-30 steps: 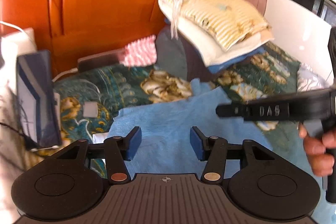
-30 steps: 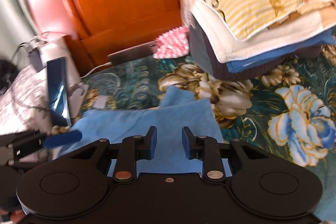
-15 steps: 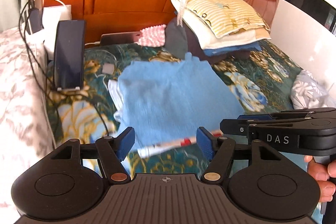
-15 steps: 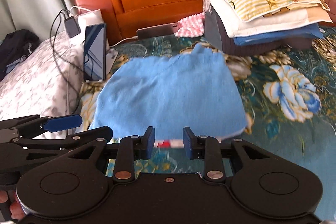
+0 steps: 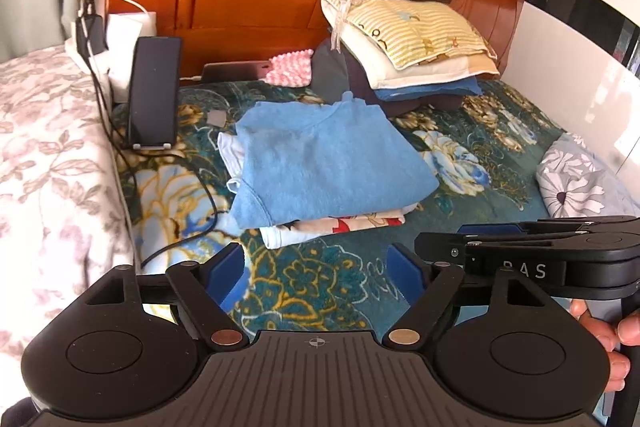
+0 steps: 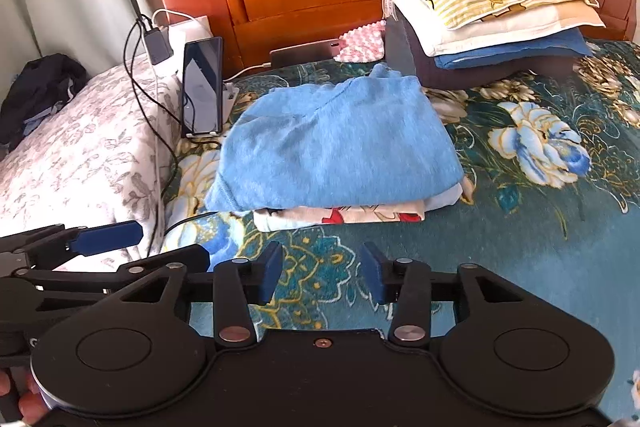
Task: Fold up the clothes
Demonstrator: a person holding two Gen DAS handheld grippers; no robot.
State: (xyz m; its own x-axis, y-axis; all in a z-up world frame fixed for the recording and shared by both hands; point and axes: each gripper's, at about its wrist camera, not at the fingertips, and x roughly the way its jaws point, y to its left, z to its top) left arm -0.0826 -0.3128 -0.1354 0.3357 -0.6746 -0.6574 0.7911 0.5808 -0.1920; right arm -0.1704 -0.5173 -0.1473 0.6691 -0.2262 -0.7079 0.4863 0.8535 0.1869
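My left tongs (image 5: 316, 269) and right tongs (image 6: 322, 273), both spread apart and empty, hover over the bed (image 6: 520, 227) just short of the folded blue top (image 6: 340, 143), which lies squared atop a small stack (image 6: 340, 215), apparently for tidy stacking.

"DAS" on right tongs (image 5: 460, 247)

- Two grippers: left gripper (image 5: 316, 269), right gripper (image 6: 322, 271)
- Two piles of folded clothes: near pile (image 5: 324, 167), far pile (image 5: 416, 47)
- Two phones: upright phone (image 5: 154, 91), flat phone (image 5: 232, 71)
- One pillow (image 5: 44, 155)
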